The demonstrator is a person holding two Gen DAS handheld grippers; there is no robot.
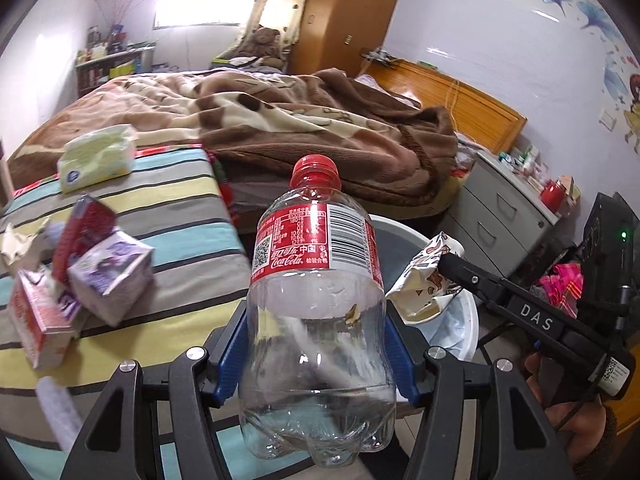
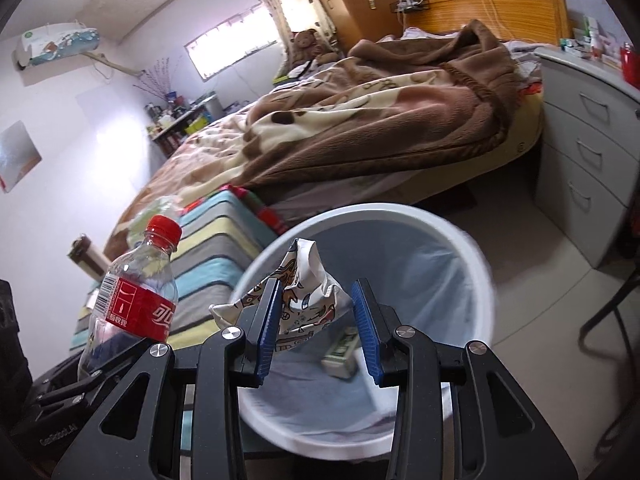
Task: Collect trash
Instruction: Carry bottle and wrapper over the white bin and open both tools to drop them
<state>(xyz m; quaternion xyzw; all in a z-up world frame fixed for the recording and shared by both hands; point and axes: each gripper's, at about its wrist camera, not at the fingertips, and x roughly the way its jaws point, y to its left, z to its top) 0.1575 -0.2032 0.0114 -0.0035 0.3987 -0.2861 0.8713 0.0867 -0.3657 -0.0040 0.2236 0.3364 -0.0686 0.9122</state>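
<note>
Left gripper (image 1: pixel 316 356): clamped on a clear plastic bottle (image 1: pixel 316 320), blue pads pressed against both of its sides.
Bottle: empty, red cap on, held upright just beside the bin on the bed side; red label read "Coca-Cola" with Chinese characters, a barcode and a QR code.
Right gripper (image 2: pixel 320 320): closed on a crumpled paper wrapper (image 2: pixel 304 300) printed with cartoon figures, held over the bin's open mouth; its black arm read "DAS" in the left wrist view.
Bin (image 2: pixel 460 236): round, pale, lined with a light bag, standing on the floor beside the bed; one small green and white carton (image 2: pixel 340 356) lay at its bottom.
Striped cover (image 1: pixel 172 216): bands of blue, yellow and grey, to the left of the bin; on it lay small crushed cartons (image 1: pixel 108 276) in red, white and purple, with torn paper beside them.
Tissue pack (image 1: pixel 96 158): pale green, farther along the striped cover from the bin.
Bed (image 1: pixel 304 120): beyond the bin, covered by a rumpled brown and cream blanket, wooden headboard behind.
Drawer unit (image 2: pixel 588 140): grey, right of the bin, small items on top.
Teddy bear (image 1: pixel 264 40): far past the bin, under a bright window.
Wardrobe (image 1: pixel 348 12): wooden, by the far wall.
</note>
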